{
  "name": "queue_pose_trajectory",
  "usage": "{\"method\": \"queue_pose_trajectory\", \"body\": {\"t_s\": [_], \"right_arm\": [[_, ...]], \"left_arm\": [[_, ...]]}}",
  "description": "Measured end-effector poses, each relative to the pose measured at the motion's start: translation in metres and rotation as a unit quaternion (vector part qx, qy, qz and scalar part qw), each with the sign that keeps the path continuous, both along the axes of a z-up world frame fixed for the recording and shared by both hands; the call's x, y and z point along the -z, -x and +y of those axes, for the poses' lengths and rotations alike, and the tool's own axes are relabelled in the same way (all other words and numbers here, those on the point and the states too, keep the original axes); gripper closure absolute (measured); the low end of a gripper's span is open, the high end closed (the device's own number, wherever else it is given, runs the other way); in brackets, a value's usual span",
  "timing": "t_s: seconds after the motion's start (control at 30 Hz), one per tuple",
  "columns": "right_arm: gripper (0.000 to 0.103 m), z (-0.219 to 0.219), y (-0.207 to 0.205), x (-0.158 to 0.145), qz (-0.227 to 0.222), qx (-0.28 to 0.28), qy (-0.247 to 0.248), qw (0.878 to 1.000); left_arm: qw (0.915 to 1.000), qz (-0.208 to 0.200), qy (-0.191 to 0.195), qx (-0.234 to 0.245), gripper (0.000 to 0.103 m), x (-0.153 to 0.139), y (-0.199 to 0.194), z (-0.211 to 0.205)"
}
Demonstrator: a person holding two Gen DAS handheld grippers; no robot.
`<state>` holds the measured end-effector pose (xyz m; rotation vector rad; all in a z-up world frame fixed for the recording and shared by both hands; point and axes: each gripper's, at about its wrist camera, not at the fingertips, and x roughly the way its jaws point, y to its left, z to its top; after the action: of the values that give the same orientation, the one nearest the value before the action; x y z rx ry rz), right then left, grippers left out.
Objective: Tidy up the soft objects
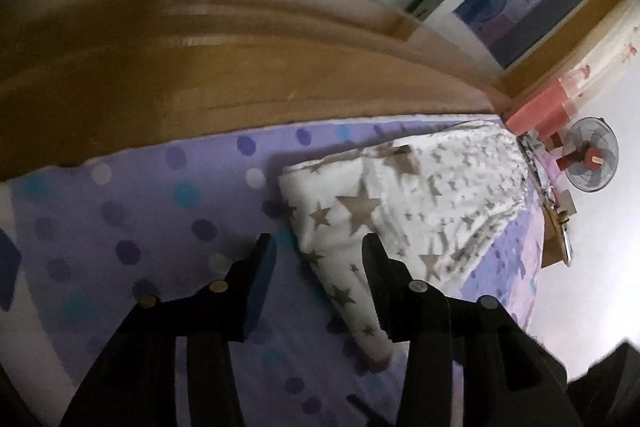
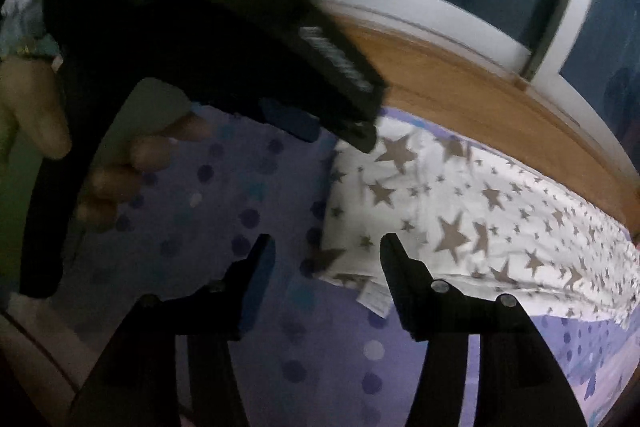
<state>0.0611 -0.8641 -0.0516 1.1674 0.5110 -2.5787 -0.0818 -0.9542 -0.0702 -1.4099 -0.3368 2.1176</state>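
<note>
Your left gripper (image 1: 316,243) and right gripper (image 2: 324,243) both hover, fingers apart, holding nothing. Star-print blanket (image 1: 400,199) lies folded on the polka-dot bedsheet (image 1: 140,227) beside the headboard (image 1: 200,87); can't tell if more tidying remains.

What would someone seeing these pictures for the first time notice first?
The white star-print blanket stands out, lying folded on the purple polka-dot bedsheet beside the wooden bed frame. Both tools are open just above it: the left tool over its corner, the right tool at its near edge. In the right wrist view, a hand holding the left tool fills the upper left.
</note>
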Motion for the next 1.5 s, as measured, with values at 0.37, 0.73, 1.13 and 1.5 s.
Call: {"method": "queue_pose_trajectory", "body": {"t_s": [0.37,0.73,1.13,1.5], "right_arm": [[0.088,0.037,0.026,0.008,-0.041,0.083,0.087,0.992],[0.093,0.108,0.026,-0.035,-0.045,0.043,0.271,0.961],[0.093,0.199,0.030,-0.048,-0.061,0.029,0.371,0.926],[0.093,0.261,0.048,-0.019,-0.084,0.062,0.365,0.925]], "left_arm": [[0.9995,0.009,0.026,-0.017,0.089,0.004,0.016,0.024],[0.9923,0.065,0.075,-0.073,0.093,-0.057,-0.002,0.062],[0.9880,0.091,0.099,-0.075,0.094,-0.089,-0.007,0.151],[0.9916,0.049,0.117,-0.025,0.094,-0.045,0.017,0.236]]}}
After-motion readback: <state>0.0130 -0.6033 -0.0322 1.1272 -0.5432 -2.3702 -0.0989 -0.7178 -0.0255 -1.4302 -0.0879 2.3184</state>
